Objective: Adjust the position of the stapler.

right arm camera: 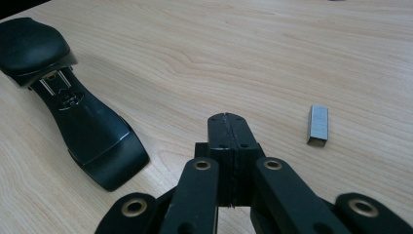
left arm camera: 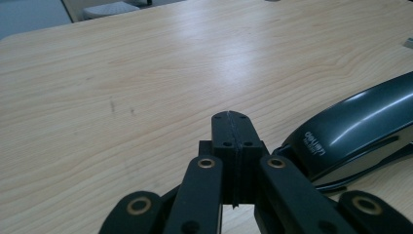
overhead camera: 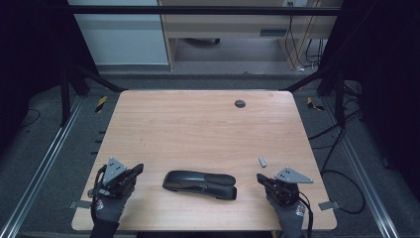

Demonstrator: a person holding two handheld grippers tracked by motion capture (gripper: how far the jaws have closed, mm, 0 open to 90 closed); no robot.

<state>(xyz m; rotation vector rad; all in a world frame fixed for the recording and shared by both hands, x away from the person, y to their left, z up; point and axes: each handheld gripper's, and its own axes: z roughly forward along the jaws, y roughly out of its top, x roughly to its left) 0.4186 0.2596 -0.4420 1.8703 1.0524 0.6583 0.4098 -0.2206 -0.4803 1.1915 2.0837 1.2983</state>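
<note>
**Stapler between two closed grippers**

On the pale wood-grain table [overhead camera: 198, 124], the left gripper [overhead camera: 137, 169] has its jaws pressed together, empty. The glossy black stapler [overhead camera: 199, 184] lies flat at the near middle. The right gripper [overhead camera: 261, 178] is likewise closed, with a small metal staple strip [overhead camera: 262, 162] just beyond it.

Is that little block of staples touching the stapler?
No, the staples lie apart on the bare table, well clear of the stapler.

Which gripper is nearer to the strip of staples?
The right gripper. The staples lie just beyond it. The left gripper is across the stapler, much farther off.
</note>
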